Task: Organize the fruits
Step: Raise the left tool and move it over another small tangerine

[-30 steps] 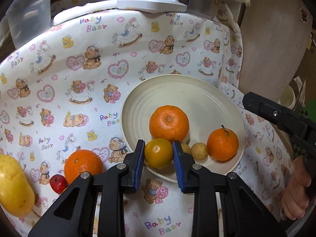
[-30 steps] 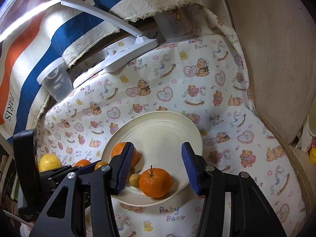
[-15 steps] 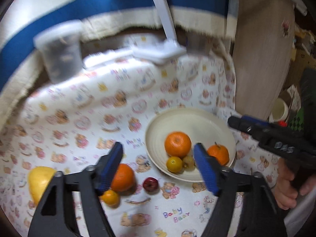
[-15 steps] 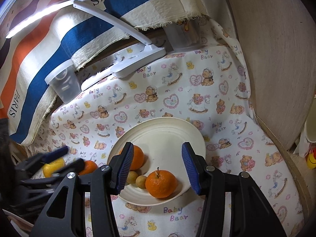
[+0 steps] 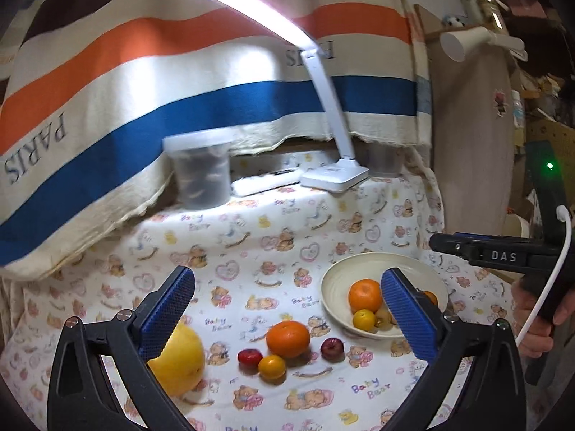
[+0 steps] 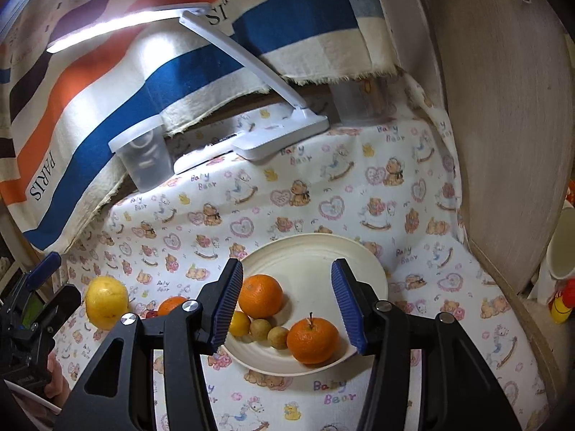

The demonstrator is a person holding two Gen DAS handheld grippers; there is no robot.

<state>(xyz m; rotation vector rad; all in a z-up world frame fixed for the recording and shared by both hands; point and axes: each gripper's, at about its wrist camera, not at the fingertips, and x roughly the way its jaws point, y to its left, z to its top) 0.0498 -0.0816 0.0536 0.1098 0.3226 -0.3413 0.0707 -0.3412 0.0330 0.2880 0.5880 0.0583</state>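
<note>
A cream plate (image 5: 337, 278) (image 6: 316, 251) holds two oranges (image 6: 260, 296) (image 6: 312, 339), a small yellow fruit (image 5: 363, 319) (image 6: 240, 323) and two small brown fruits (image 6: 260, 328). On the cloth to its left lie an orange (image 5: 288, 338), a small orange fruit (image 5: 272, 366), two small red fruits (image 5: 250, 356) (image 5: 331, 348) and a large yellow fruit (image 5: 178, 359) (image 6: 106, 301). My left gripper (image 5: 287, 319) is open and empty, well above the loose fruits. My right gripper (image 6: 285, 303) is open and empty above the plate.
A white desk lamp (image 5: 334, 179) and a clear plastic tub (image 5: 199, 176) stand at the back of the bear-print cloth, under a striped towel. A wooden panel (image 6: 503, 107) borders the right side. A second clear container (image 6: 355, 100) stands beside the lamp base.
My left gripper let go of the small yellow fruit in the plate, opened wide and pulled back and up. The right gripper drew back slightly and stayed open.
</note>
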